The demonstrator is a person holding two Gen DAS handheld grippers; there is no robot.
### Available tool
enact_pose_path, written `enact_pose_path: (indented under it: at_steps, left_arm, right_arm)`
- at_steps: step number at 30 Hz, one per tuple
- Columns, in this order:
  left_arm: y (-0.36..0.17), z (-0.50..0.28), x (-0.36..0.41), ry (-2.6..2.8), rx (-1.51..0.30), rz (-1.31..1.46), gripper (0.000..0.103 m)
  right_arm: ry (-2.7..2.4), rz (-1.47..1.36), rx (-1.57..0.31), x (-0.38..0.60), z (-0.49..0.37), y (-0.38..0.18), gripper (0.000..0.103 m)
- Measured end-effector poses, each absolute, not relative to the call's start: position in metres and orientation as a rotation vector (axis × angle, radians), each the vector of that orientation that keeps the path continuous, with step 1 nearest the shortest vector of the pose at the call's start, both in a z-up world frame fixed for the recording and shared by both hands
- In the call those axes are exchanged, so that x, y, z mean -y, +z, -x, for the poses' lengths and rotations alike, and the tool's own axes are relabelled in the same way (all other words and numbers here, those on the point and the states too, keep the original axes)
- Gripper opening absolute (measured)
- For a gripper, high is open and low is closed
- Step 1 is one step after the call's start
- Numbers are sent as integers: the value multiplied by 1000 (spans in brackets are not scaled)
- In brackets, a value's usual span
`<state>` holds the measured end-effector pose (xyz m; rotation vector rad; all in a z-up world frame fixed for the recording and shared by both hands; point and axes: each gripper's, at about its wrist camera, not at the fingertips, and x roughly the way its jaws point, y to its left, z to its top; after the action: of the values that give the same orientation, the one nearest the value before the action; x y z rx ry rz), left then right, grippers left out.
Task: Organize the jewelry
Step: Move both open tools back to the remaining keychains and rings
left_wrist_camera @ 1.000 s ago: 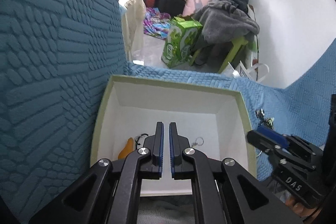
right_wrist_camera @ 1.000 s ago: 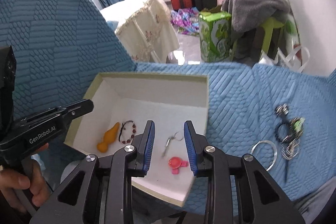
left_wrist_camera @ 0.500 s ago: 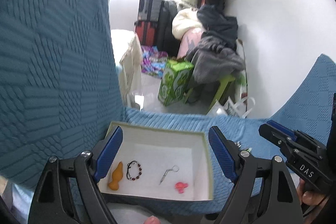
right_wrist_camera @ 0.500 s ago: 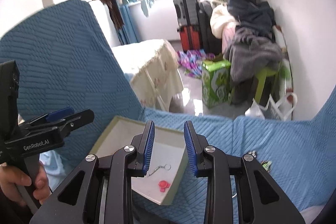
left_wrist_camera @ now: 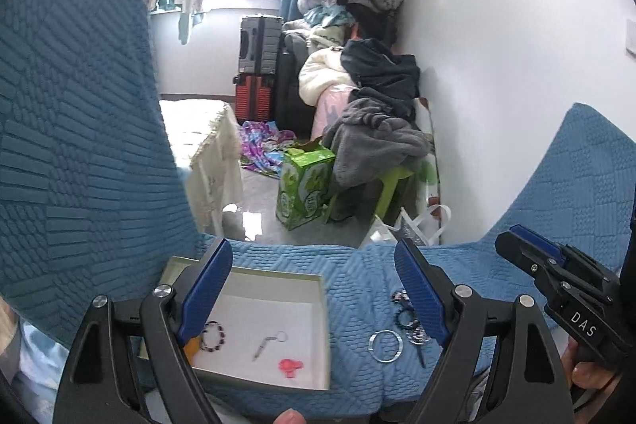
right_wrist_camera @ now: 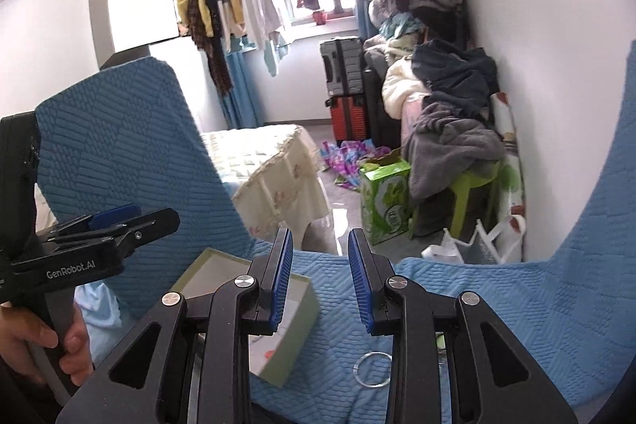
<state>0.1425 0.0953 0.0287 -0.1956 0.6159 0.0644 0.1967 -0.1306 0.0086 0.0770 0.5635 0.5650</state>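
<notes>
A pale green box with a white inside (left_wrist_camera: 278, 275) lies on the blue quilted cover. It holds a dark beaded bracelet (left_wrist_camera: 212, 334), an orange piece (left_wrist_camera: 192, 346), a small silver key ring (left_wrist_camera: 270, 340) and a pink charm (left_wrist_camera: 288, 366). To its right on the cover lie a silver bangle (left_wrist_camera: 384, 345) and a small heap of jewelry (left_wrist_camera: 409, 320). My left gripper (left_wrist_camera: 314, 289) hangs wide open above the box, holding nothing. My right gripper (right_wrist_camera: 321, 281) is raised over the box's right wall (right_wrist_camera: 278, 360) and the bangle (right_wrist_camera: 371, 368), jaws a narrow gap apart and empty.
The blue-covered backrest (left_wrist_camera: 79, 146) rises on the left, an armrest (left_wrist_camera: 576, 185) on the right. Beyond the seat edge are a green carton (left_wrist_camera: 304, 185), a cream-covered table (left_wrist_camera: 202, 142), a green stool piled with clothes (left_wrist_camera: 377, 146), suitcases (left_wrist_camera: 258, 66) and a white wall.
Both grippers have risen and drawn back from the box, so the room shows more. The left gripper went from shut to wide open. The right gripper's gap is unchanged.
</notes>
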Motion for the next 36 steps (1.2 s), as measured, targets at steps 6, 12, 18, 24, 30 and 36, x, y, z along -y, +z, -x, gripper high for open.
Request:
enact_pose_path:
  at_steps: [6, 12, 18, 24, 30, 36]
  left_arm:
    - [25, -144, -67, 52, -601, 191, 84]
    - [3, -151, -24, -3, -627, 157, 84]
    - [-38, -161, 14, -61, -682, 167, 84]
    - [-76, -167, 32, -108, -725, 176, 84]
    - [-110, -178, 36, -117, -772, 182, 83]
    - [-154, -199, 31, -127, -877, 237, 82]
  right_arm:
    - [504, -73, -537, 169, -190, 6, 28]
    - [441, -101, -553, 205, -189, -11, 28]
    - [390, -131, -611, 235, -188, -50, 28]
    - [361, -153, -681, 249, -190, -99, 28]
    - [353, -160, -724, 256, -195, -136, 28]
    - [373, -124, -745, 254, -217, -170, 28]
